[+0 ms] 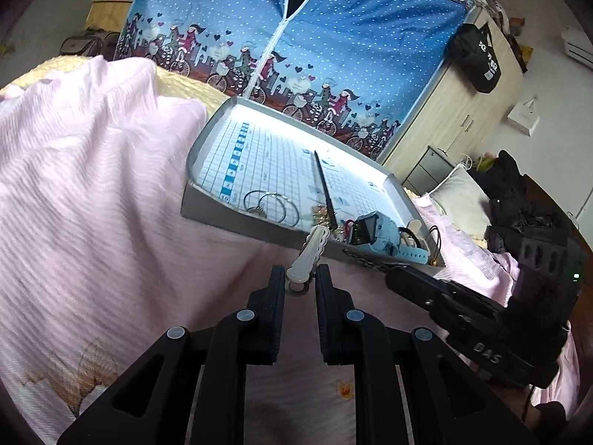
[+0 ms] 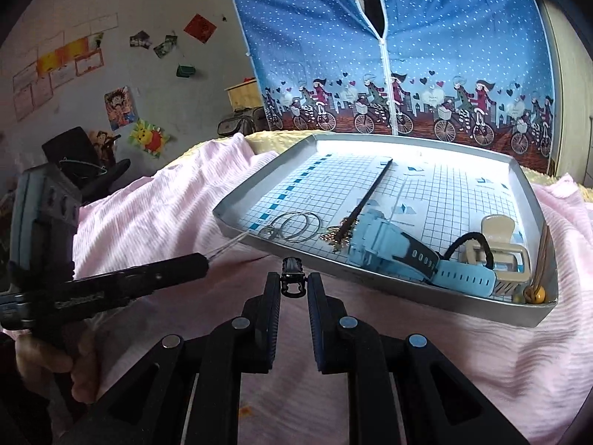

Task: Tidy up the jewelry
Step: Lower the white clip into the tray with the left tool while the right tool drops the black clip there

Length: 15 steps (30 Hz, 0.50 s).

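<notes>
A grey tray (image 1: pixel 222 209) (image 2: pixel 519 313) lined with grid paper rests tilted on the pink bedspread. In it lie hoop earrings (image 1: pixel 272 205) (image 2: pixel 296 226), a black hair stick (image 1: pixel 324 185) (image 2: pixel 370 193), a light-blue watch (image 1: pixel 374 231) (image 2: pixel 381 239) and a beige claw clip (image 2: pixel 496 244). My left gripper (image 1: pixel 301 283) (image 2: pixel 204 259) is shut on a translucent white hair clip (image 1: pixel 309 256), just short of the tray's near wall. My right gripper (image 2: pixel 292 289) (image 1: pixel 393 278) is shut on a small black hair clip (image 2: pixel 292 276), also at the near wall.
The pink bedspread (image 1: pixel 92 185) covers the bed around the tray. Behind stands a blue dotted fabric wardrobe (image 1: pixel 333 37) (image 2: pixel 426 37). A wooden cabinet (image 1: pixel 463 111) with a black bag, a pillow (image 1: pixel 459 196) and dark clothes (image 1: pixel 519 200) are to the right. A hand (image 2: pixel 55 363) holds the left gripper.
</notes>
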Each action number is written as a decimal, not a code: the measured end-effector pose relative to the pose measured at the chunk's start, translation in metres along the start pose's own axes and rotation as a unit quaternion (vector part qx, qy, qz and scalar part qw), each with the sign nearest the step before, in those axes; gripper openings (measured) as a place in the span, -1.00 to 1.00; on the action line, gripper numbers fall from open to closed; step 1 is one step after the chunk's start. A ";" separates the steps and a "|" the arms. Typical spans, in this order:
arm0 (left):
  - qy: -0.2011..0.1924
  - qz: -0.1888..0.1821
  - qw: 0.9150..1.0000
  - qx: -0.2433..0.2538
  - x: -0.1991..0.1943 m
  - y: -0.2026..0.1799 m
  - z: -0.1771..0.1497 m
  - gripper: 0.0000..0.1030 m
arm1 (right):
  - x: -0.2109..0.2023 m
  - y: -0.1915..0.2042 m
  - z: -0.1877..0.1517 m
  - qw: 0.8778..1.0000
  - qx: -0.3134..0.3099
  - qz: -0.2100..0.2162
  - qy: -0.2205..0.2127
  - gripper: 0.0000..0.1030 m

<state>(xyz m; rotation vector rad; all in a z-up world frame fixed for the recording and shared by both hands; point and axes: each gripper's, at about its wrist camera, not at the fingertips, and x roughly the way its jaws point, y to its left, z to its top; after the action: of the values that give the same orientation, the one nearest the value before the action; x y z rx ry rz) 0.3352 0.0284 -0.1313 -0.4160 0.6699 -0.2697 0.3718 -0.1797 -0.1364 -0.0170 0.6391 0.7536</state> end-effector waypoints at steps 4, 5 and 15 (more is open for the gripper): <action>-0.010 0.000 1.000 -0.008 -0.006 0.001 0.002 -0.75 | -0.006 0.004 0.001 1.000 -0.002 -0.001 -0.016 -0.72; -0.013 0.001 1.000 -0.009 -0.007 0.000 0.003 -0.75 | -0.008 0.004 0.002 1.000 -0.002 -0.002 -0.023 -0.72; -0.017 0.038 0.999 -0.031 0.026 0.001 0.050 -0.75 | 0.012 -0.021 0.020 0.998 0.047 -0.020 -0.048 -0.72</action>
<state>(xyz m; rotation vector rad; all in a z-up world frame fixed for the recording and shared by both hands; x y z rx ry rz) 0.3877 0.0335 -0.1103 -0.4534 0.6603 -0.1695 0.4022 -0.1832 -0.1311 0.0909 0.5811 0.6804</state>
